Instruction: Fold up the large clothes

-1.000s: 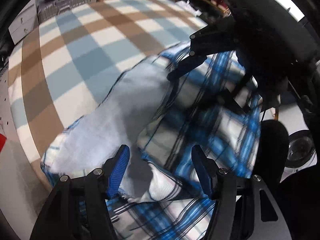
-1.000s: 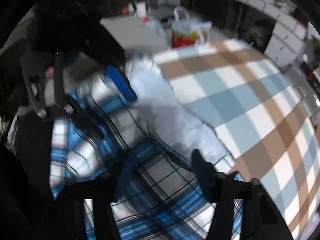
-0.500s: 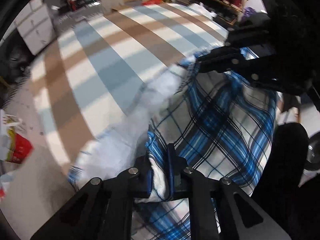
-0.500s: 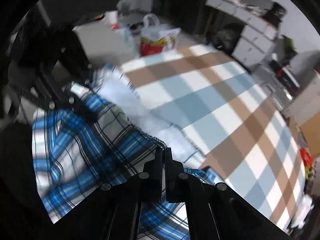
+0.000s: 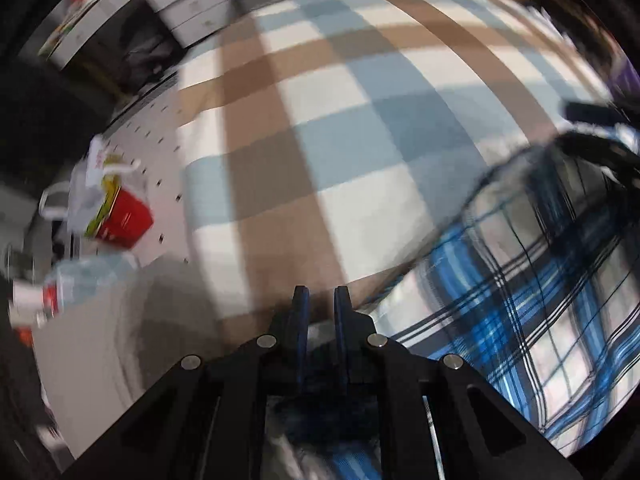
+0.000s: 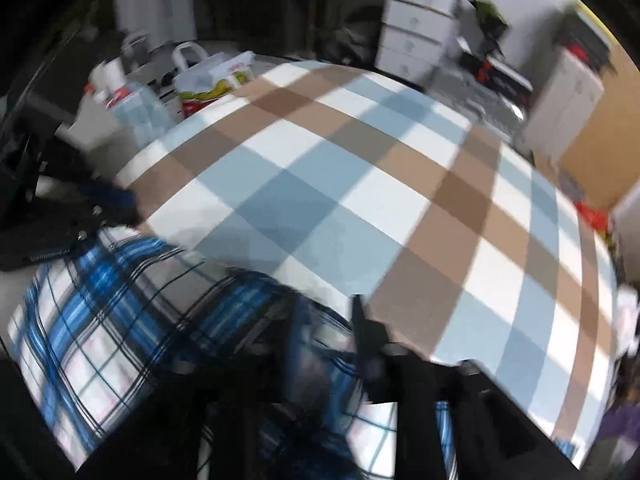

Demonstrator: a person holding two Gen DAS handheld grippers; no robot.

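Shirt (image 5: pixel 520 300) lies on the checked blanket (image 5: pixel 360 120), its edge clenched in the left gripper (image 5: pixel 320 300), cloth trailing right of those fingers, while the right gripper (image 6: pixel 324 312) has just been opening, fabric loose between its fingers

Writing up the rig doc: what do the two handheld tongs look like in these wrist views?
Both are matte black, angular linkage frames. The left tongs show round silver pivot screws along the frame, triangular cut-outs lower down, and two narrow fingers with blue pads. The right tongs are motion-blurred: black frame, dark fingers, a blue tint on one. No cables, markings or sleeves are discernible.
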